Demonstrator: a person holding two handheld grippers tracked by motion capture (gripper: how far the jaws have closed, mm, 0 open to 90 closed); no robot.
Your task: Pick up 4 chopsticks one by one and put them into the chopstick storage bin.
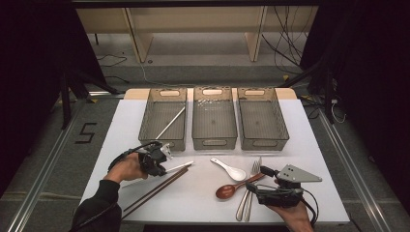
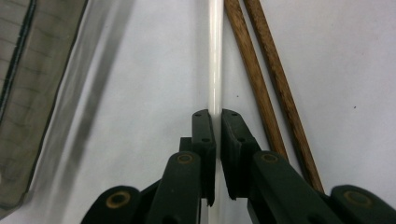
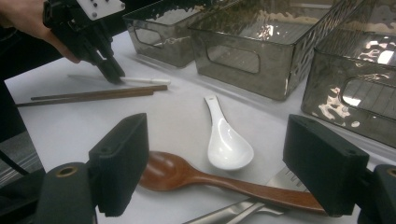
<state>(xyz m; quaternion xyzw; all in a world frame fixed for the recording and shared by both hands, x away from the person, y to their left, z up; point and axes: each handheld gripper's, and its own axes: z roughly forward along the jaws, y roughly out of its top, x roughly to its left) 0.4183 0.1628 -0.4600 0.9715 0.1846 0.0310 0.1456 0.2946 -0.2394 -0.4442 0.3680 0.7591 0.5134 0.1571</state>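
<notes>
Left gripper view: jaws around white chopstick (image 2: 215, 70).

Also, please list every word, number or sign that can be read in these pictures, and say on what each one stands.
"5": a dark figure marked on the grey floor, left of the table, in the high view.
Nothing else is readable: the bins, the cutlery and both grippers, left gripper and right gripper, show no label or brand that I can make out.
</notes>
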